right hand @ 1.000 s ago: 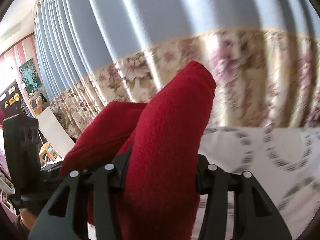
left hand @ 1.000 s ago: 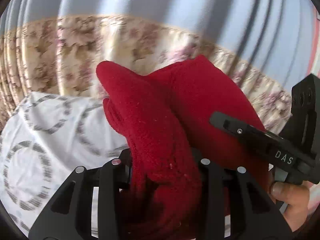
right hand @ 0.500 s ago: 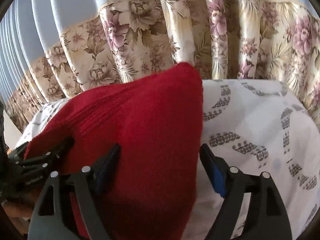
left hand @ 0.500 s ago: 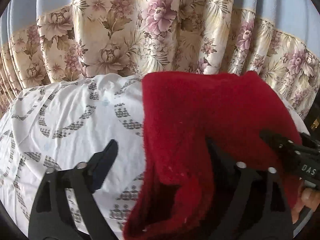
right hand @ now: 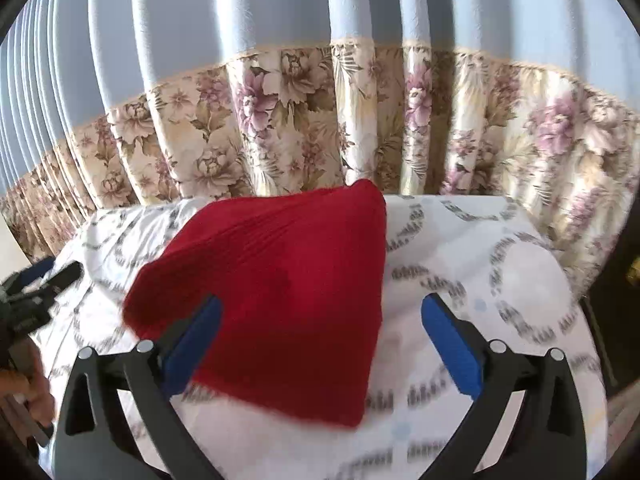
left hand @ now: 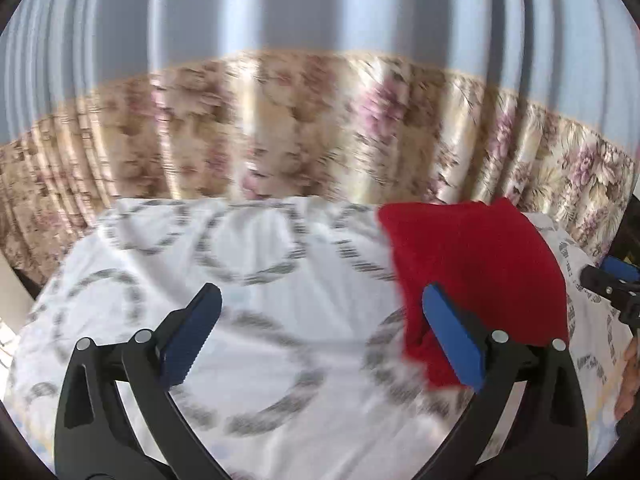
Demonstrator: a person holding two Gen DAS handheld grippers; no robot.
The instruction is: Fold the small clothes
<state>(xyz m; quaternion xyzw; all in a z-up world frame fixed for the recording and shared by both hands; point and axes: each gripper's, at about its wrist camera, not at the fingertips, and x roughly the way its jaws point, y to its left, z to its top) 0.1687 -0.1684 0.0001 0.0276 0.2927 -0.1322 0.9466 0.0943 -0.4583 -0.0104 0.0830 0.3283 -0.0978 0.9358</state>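
A small red knitted garment (right hand: 280, 292) lies folded on the white cloth with grey rings (right hand: 500, 280). In the left wrist view the garment (left hand: 480, 272) sits at the right, behind my right blue pad. My left gripper (left hand: 320, 332) is open and empty, over bare cloth (left hand: 260, 320) to the left of the garment. My right gripper (right hand: 320, 340) is open and empty, its jaws wide either side of the garment's near edge. The right gripper's tip (left hand: 608, 280) shows at the left view's right edge; the left gripper's tip (right hand: 44, 284) shows at the right view's left edge.
A curtain, blue above and floral below (right hand: 320, 120), hangs close behind the far edge of the surface. The person's hand (right hand: 24, 392) is at the lower left of the right wrist view. A dark edge (right hand: 624, 280) stands at the far right.
Both grippers have opened and let go of the red garment, which now lies on the cloth. Both have drawn back; the left one has shifted left, off the garment.
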